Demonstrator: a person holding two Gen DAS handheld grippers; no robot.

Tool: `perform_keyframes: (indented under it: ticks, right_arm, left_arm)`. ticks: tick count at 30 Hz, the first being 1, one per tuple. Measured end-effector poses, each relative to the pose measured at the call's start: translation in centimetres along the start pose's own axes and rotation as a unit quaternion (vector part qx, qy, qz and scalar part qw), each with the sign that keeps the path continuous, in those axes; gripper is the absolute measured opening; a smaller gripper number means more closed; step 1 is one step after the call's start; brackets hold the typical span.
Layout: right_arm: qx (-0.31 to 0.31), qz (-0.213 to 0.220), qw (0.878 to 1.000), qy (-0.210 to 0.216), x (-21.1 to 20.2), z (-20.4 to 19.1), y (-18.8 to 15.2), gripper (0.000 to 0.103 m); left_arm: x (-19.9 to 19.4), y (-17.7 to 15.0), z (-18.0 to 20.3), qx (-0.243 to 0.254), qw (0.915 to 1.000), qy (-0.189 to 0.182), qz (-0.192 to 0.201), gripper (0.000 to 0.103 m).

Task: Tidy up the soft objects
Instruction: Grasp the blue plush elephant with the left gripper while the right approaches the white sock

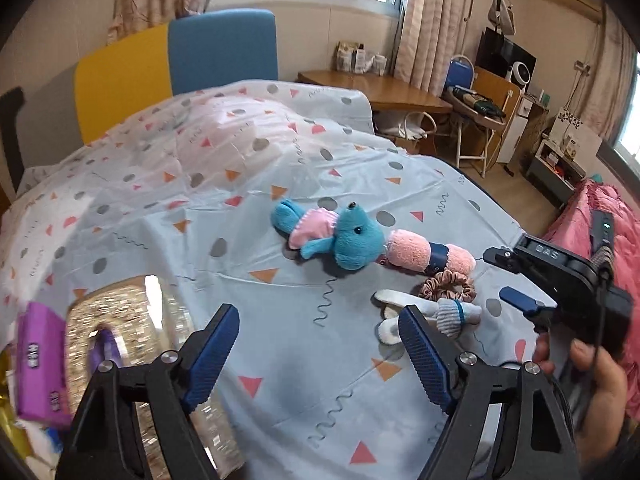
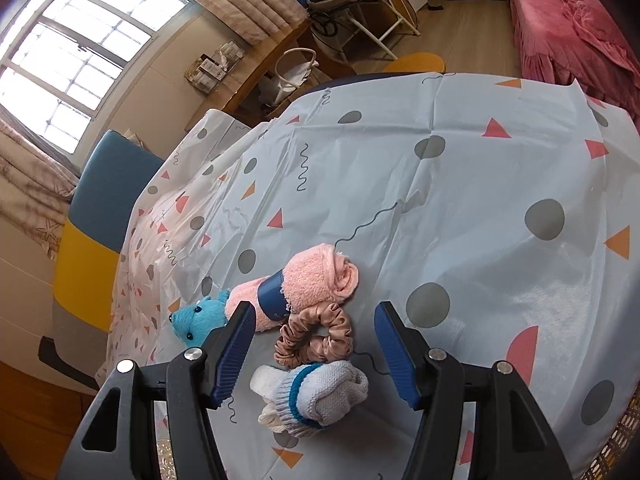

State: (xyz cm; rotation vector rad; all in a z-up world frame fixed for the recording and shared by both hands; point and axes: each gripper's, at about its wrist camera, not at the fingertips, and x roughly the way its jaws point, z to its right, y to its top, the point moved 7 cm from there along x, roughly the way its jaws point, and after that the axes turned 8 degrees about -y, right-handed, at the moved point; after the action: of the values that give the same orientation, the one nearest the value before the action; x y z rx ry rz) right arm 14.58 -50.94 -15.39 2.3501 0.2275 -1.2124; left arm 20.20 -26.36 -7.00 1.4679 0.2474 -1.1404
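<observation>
On the patterned tablecloth [image 1: 280,300] lie a blue plush bear [image 1: 340,236] in a pink top, a rolled pink towel [image 1: 424,256] with a blue band, a brown satin scrunchie [image 1: 446,286] and a balled white sock [image 1: 448,312]. My left gripper [image 1: 316,356] is open and empty, above the cloth left of the sock. My right gripper [image 2: 316,356] is open and empty, its jaws standing on either side above the sock [image 2: 316,396] and scrunchie [image 2: 316,340]. The towel [image 2: 308,284] and bear [image 2: 200,318] lie just beyond. The right gripper also shows in the left wrist view [image 1: 508,280].
A glittery container [image 1: 132,344] with purple packets [image 1: 40,364] sits at the table's left near edge. Yellow and blue chair backs [image 1: 176,68] stand behind the table. A pink bed [image 2: 568,12] and a wooden desk [image 1: 372,88] are farther off.
</observation>
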Motion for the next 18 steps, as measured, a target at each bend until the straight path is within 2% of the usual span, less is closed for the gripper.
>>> perform_keyframes:
  ticks: [9,14,18]
  right_arm:
    - [0.012,-0.025,0.999,0.024,0.5,0.0,-0.5,0.063]
    - [0.012,-0.034,0.999,0.032,0.7,-0.2,-0.7,0.063]
    - [0.009,-0.041,0.998,0.038,0.8,-0.5,-1.0,0.063]
  left_arm:
    - [7.6,3.8,0.3,-0.034,0.9993,0.001,-0.018,0.083]
    - [10.5,6.2,1.1,-0.017,0.9997,0.017,0.001,0.083]
    - [13.4,7.3,1.4,0.001,0.9997,0.023,-0.013,0.083]
